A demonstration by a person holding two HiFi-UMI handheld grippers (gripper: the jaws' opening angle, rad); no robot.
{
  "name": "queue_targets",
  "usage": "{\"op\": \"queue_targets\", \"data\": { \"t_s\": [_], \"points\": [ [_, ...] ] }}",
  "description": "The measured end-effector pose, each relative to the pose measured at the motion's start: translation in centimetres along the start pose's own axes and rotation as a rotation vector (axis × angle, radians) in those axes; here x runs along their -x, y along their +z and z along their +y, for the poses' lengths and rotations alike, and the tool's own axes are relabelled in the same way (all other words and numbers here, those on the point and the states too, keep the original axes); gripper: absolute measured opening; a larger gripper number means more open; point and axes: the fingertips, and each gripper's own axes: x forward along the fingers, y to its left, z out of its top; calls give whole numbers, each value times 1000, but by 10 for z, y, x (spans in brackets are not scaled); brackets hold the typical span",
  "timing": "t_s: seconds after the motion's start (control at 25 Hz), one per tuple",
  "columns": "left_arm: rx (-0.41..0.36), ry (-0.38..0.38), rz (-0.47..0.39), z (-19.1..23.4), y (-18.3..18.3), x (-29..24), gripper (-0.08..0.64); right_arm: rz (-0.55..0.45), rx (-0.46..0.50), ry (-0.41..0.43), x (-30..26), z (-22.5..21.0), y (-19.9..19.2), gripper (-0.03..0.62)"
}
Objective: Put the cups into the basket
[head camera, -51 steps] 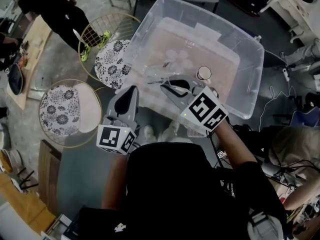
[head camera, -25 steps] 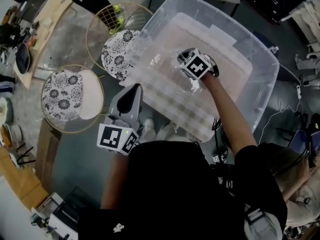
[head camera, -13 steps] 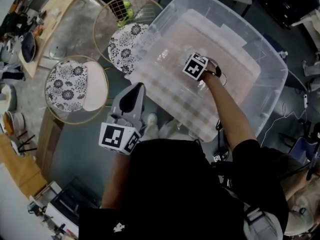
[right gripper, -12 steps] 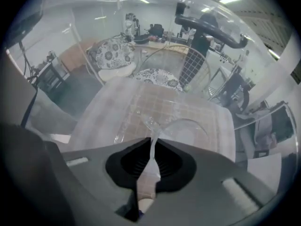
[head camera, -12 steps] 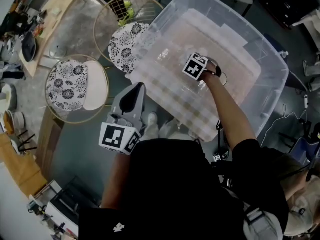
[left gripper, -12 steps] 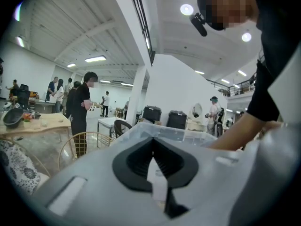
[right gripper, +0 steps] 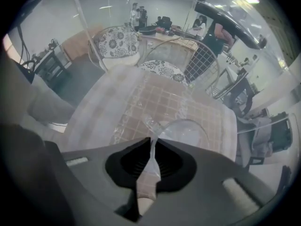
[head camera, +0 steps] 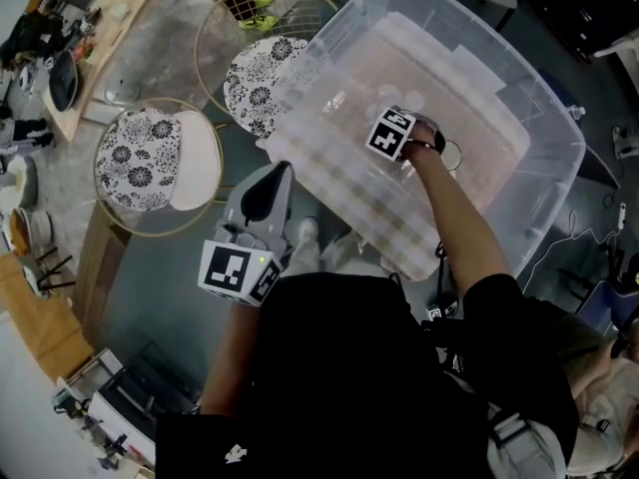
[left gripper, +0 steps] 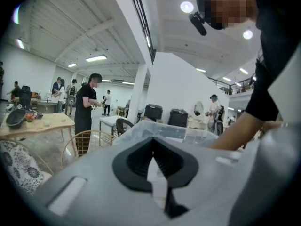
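A big clear plastic bin (head camera: 479, 58) stands in front of me. My right gripper (head camera: 389, 128) reaches steeply down into it, its marker cube on top hiding the fingertips in the head view. In the right gripper view, the right gripper (right gripper: 151, 142) is shut on the thin rim of a clear cup (right gripper: 188, 131), which hangs just over the bin's checked floor (right gripper: 155, 98). My left gripper (head camera: 284, 171) hovers outside the bin's near wall. Seen in its own view, the left gripper (left gripper: 153, 157) is shut and empty, pointing at the bin (left gripper: 164, 131).
Two round wire chairs with floral cushions (head camera: 155, 158) (head camera: 265, 78) stand left of the bin. A wooden table (head camera: 100, 38) with small items is at the far left. Several people (left gripper: 87, 112) stand in the background of the left gripper view.
The right gripper has sunk deeper into the bin with the cup, and its wrist has rolled. The left gripper has stayed where it was.
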Motion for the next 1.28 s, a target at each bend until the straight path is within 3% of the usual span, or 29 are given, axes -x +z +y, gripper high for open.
{"op": "queue_targets", "data": {
  "t_s": [0.56, 1.0, 1.28],
  "points": [
    [5, -23, -12, -7, -1, 9, 8, -95, -53, -10, 39, -3, 11, 40],
    [-2, -84, -47, -26, 5, 1, 8, -345, -156, -111, 148, -9, 22, 5],
    [-11, -94, -53, -37, 5, -2, 8, -571, -266, -183, 232, -6, 32, 3]
  ]
}}
